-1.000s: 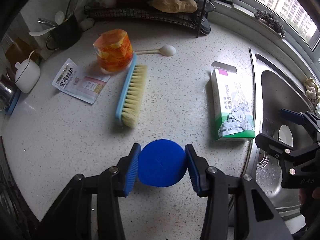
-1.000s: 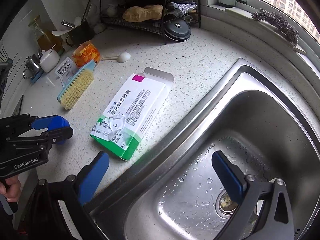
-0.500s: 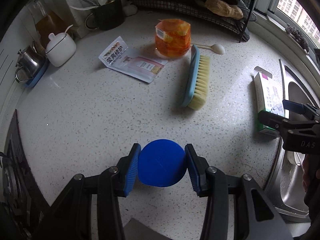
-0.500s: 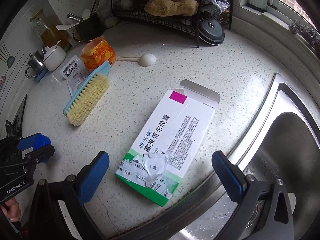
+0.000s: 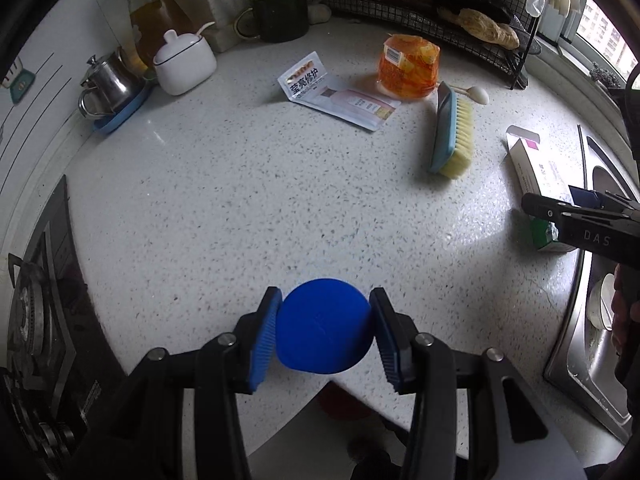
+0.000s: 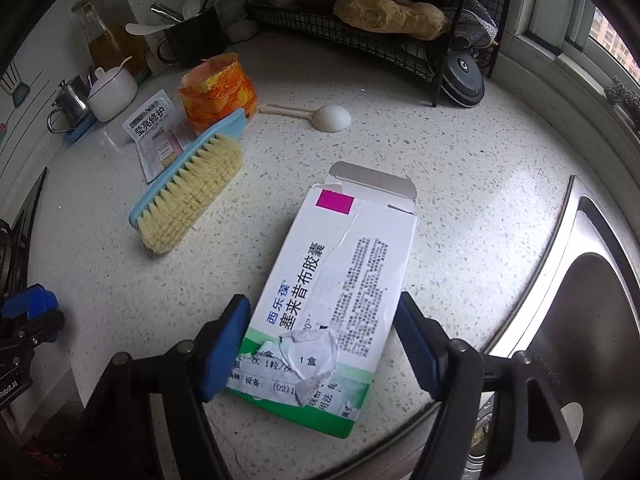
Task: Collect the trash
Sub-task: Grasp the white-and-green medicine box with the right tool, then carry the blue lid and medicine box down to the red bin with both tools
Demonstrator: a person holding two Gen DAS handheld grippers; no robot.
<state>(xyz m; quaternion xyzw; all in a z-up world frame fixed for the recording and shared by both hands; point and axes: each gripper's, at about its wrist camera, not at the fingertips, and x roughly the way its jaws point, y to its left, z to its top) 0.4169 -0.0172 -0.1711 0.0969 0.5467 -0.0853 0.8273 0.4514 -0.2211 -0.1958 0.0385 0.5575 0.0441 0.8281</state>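
L gripper (image 5: 325,336) pinches blue cap (image 5: 323,337); R gripper (image 6: 320,350) jaws straddle med box (image 6: 334,284).

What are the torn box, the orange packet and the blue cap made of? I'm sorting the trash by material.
The torn box: thin matte printed cardboard, judging by the ripped layers and grey inner flap.
The orange packet: probably glossy plastic film; it looks translucent and shiny.
The blue cap, held in the left gripper: likely moulded plastic, smooth and uniformly coloured.

Both wrist views overlook countertop (image 5: 248,208), brush (image 6: 188,188).
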